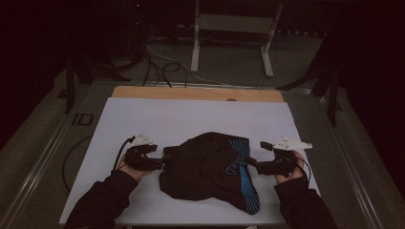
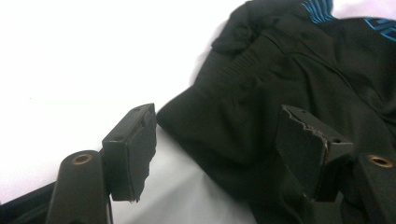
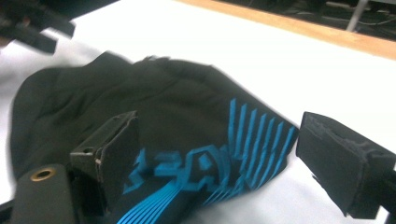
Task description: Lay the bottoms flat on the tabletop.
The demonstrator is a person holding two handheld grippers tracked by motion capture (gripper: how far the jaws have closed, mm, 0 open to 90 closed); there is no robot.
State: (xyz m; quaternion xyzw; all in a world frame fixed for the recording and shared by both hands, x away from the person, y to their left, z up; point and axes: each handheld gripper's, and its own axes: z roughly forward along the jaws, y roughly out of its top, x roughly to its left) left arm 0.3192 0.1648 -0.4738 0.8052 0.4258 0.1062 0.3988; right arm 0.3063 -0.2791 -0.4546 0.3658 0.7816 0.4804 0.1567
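Note:
A black garment (image 1: 205, 164) with blue stripes and blue lettering lies crumpled on the white sheet (image 1: 191, 114), near the front edge. My left gripper (image 1: 161, 162) sits at the garment's left edge, held in a hand with a dark sleeve. In the left gripper view the jaws (image 2: 219, 144) stand apart, with the black cloth (image 2: 289, 84) between them and neither pad pressing on it. My right gripper (image 1: 251, 163) is at the garment's right side, by the blue print. The right gripper view shows my right gripper (image 3: 224, 154) open over the blue lettering (image 3: 187, 163).
The white sheet covers a wooden table whose far edge (image 1: 196, 93) shows bare. Behind the table, on the floor, are a metal frame (image 1: 234, 28) and loose cables (image 1: 157, 62). The other gripper (image 3: 32, 23) appears blurred at the top left of the right gripper view.

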